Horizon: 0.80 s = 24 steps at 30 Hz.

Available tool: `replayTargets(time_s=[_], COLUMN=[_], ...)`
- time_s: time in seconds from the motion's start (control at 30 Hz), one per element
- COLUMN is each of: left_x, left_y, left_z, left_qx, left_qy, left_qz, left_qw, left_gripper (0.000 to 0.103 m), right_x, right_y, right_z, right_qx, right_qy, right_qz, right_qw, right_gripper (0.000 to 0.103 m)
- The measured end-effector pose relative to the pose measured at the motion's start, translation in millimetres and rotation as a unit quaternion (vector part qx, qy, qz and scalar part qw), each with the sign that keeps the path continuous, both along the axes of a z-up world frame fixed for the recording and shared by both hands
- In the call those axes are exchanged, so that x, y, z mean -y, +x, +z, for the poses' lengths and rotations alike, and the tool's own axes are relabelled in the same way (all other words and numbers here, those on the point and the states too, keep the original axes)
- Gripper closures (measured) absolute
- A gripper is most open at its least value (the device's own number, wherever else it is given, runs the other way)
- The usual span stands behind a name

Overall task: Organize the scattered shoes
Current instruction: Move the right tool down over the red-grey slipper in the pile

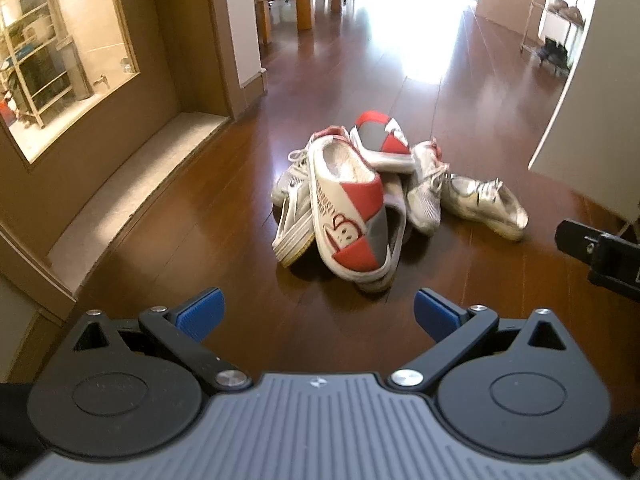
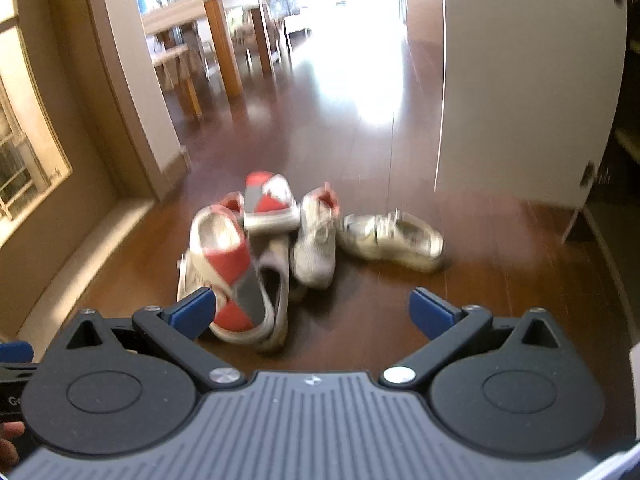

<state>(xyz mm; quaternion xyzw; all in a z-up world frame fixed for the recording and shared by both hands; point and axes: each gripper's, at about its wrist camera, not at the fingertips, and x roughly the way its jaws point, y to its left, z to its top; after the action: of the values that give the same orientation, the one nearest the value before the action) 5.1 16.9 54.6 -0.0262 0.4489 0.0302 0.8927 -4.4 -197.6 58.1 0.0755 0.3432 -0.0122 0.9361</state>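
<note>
Your left gripper (image 1: 320, 314) and right gripper (image 2: 312, 312) both hover over the floor (image 1: 180, 240) with jaws spread wide, holding nothing. The shoes lie heaped ahead of you: a red slipper (image 1: 352, 208) on top of a sneaker (image 1: 292, 216), a second slipper (image 1: 380, 140) across the back, a grey shoe (image 1: 426, 188) beside it, and a silver shoe (image 1: 484, 204) just right of the heap. A stone sill (image 1: 128, 196) edges the floor on the left; a white door (image 2: 528, 80) stands on the right. Bare boards lie open round the heap and beyond it
</note>
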Motion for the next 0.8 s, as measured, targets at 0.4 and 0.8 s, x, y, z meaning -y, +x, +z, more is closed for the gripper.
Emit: replayTargets(time_s=[0.4,0.8], left_x=[6,-6], left_y=[12,119], left_z=[58,20], left_qx=[0.017,-0.042], left_qy=[0.060,0.089], left_qz=[-0.051,-0.094], left_qw=[0.9967,0.9908], left_gripper=[0.001,0.001], right_x=[34,43], right_y=[-6,75], right_z=[97,52], right_qx=[0.121,0.018], right_qy=[0.043,0.034], right_qz=[-0.006,0.066], right_qw=[0.992,0.997], right_gripper=[0.001,0.001])
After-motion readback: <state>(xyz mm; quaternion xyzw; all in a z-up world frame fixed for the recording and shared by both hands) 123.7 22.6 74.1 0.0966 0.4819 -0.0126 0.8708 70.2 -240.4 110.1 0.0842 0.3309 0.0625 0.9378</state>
